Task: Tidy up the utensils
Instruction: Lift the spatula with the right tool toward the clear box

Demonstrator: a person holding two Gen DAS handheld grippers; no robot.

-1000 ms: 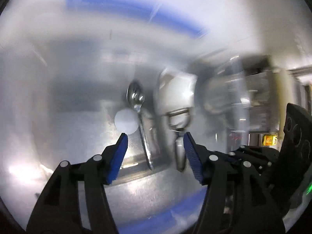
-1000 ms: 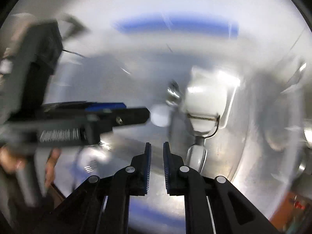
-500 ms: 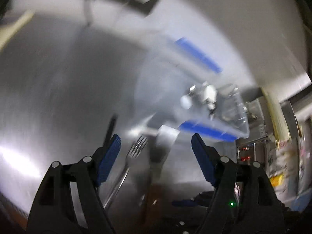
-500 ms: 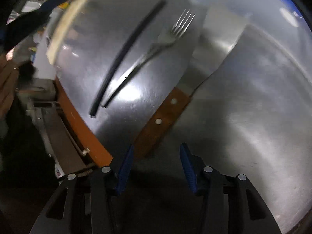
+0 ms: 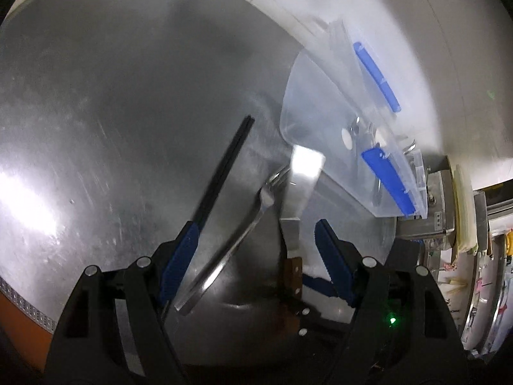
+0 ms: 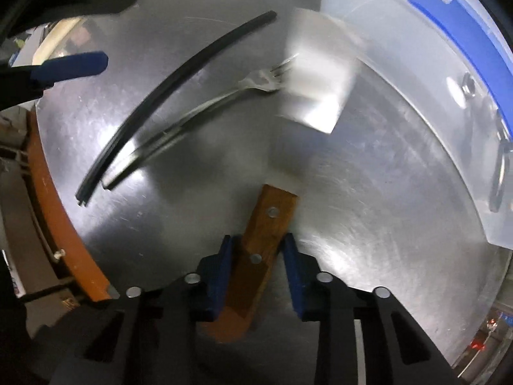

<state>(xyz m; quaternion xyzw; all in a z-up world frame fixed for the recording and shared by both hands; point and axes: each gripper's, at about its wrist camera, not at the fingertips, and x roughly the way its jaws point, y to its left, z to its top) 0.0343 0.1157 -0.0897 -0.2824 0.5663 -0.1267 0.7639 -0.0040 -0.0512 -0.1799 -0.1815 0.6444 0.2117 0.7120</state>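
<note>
Right wrist view: we see our right gripper (image 6: 256, 250) pointing down, its jaws just closing round the spatula (image 6: 267, 224)'s wooden handle, pads beside it. Beyond, the blade lies on the steel table (image 6: 368, 208) against the fork (image 6: 224, 96). Our left gripper (image 5: 256, 250) hangs open above.

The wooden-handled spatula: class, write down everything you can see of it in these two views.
The spatula lies flat on the steel table. It has a broad, shiny metal blade and a brown wooden handle with two metal rivets. The blade end points toward the clear plastic bin, and its edge overlaps the tines of the fork. The right gripper, whose jaws have just been closing, straddles the handle; firm contact cannot be confirmed.
</note>
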